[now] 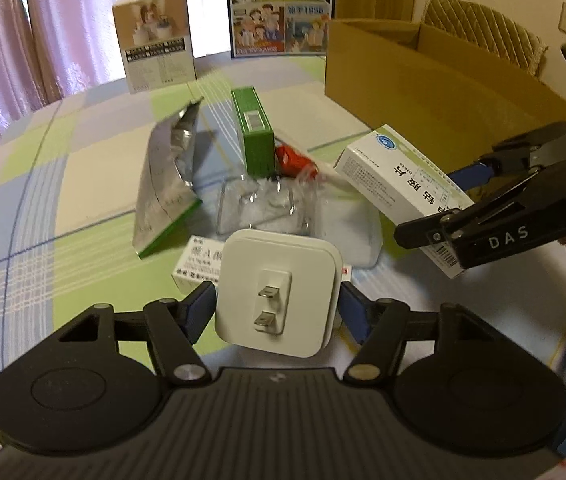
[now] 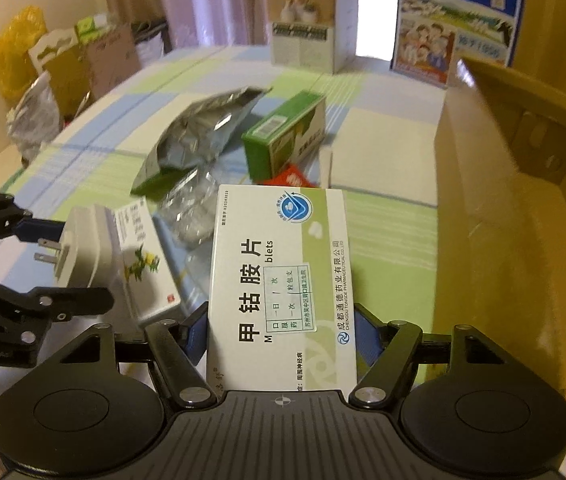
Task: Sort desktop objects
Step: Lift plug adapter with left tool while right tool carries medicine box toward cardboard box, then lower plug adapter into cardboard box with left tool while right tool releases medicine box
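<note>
Left gripper [image 1: 279,308] clamped on white plug adapter [image 1: 277,294], blue pads pressed on its two sides, prongs pointed back toward the camera. Right gripper [image 2: 281,336] clamped on the medicine box [image 2: 281,280], pads on the two long edges near the box's rear end; long axis lay along the fingers, toward 12 o'clock, printed face up.

Key relation, judged: open cardboard box [image 2: 523,220] stood at approx. 2 o'clock from the right gripper, just beside it, wall close to the medicine box's right edge. From the left wrist view same carton [image 1: 423,80] sat at approx. 1 o'clock, well apart, w/ the clutter between. So right gripper was nearer; drop of the medicine box there probably came first, if carton was the sorting target (not confirmed by the pictures).

Remaining on checked tablecloth [image 1: 63,184]: silver foil pouch [image 1: 167,176], green box [image 1: 253,132], clear plastic blister [image 1: 267,208], small white carton [image 1: 199,264] under/behind the adapter, red item [image 1: 293,160].

Hard to tell: inside of the carton not seen in either view; red item mostly covered, unidentified; clutter blurred; whether either held thing touched the table could not be told. Person only as a sleeve at right edge.
</note>
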The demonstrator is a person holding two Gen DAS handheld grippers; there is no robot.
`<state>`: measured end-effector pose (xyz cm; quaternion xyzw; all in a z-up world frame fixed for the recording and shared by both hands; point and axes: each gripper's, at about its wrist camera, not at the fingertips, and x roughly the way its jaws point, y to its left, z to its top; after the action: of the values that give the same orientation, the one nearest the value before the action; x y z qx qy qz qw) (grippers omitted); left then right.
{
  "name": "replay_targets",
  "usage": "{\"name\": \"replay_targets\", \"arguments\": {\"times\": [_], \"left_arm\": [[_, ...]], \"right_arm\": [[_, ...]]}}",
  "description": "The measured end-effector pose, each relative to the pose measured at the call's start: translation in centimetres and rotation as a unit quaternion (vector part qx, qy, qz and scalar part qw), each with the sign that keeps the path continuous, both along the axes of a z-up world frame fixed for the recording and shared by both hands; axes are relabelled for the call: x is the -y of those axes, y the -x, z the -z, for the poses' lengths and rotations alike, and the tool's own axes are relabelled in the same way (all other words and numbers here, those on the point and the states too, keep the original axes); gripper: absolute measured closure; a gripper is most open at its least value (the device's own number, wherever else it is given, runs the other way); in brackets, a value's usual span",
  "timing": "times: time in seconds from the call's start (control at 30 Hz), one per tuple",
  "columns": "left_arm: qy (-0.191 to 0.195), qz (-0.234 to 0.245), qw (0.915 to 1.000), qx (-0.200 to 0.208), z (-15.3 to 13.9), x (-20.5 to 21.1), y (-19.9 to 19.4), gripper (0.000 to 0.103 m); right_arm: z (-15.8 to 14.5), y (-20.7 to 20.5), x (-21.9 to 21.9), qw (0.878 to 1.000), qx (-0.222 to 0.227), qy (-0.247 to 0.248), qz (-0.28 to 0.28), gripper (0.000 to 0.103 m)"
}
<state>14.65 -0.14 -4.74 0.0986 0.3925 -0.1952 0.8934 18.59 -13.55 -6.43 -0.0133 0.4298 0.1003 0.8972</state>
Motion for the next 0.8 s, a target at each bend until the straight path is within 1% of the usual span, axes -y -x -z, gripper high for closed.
{"name": "replay_targets", "arguments": {"times": [0.1, 0.23, 0.3, 0.37, 0.4, 0.5, 0.6, 0.7, 0.8], "left_arm": [[0.003, -0.005, 0.9999, 0.008, -1.3, 0.5, 0.1, 0.041], [0.02, -0.016, 0.9995, 0.021, -3.5, 1.5, 0.2, 0.041], [0.033, -0.019, 0.9991, 0.021, -4.5, 2.3, 0.1, 0.041], [0.038, -0.019, 0.9988, 0.026, -5.4, 3.3, 0.1, 0.041], [0.038, -0.02, 0.9987, 0.028, -5.9, 3.9, 0.1, 0.041], [0.057, -0.011, 0.9976, 0.038, -7.6, 5.9, 0.1, 0.041], [0.075, 0.003, 0.9963, 0.041, -8.9, 8.3, -0.2, 0.041], [0.079, 0.012, 0.9959, 0.043, -9.7, 10.9, -0.9, 0.041], [0.094, 0.024, 0.9945, 0.039, -10.4, 13.5, -1.5, 0.041]], "right_arm": [[-1.1, 0.2, 0.3, 1.0, 0.019, -0.007, 0.012, 0.035], [-3.8, 0.8, 0.9, 0.998, 0.048, -0.024, 0.028, 0.035], [-5.5, 1.3, 1.2, 0.997, 0.064, -0.019, 0.03, 0.035], [-7.4, 1.8, 1.9, 0.996, 0.081, -0.007, 0.037, 0.035], [-8.2, 2.1, 2.4, 0.995, 0.086, -0.009, 0.041, 0.035], [-10.7, 2.9, 4.8, 0.993, 0.103, -0.012, 0.06, 0.035], [-12.7, 3.8, 7.6, 0.99, 0.114, 0.001, 0.084, 0.035], [-13.7, 4.7, 10.6, 0.987, 0.116, 0.014, 0.112, 0.035], [-13.8, 5.5, 13.6, 0.984, 0.111, 0.018, 0.138, 0.035]]}}
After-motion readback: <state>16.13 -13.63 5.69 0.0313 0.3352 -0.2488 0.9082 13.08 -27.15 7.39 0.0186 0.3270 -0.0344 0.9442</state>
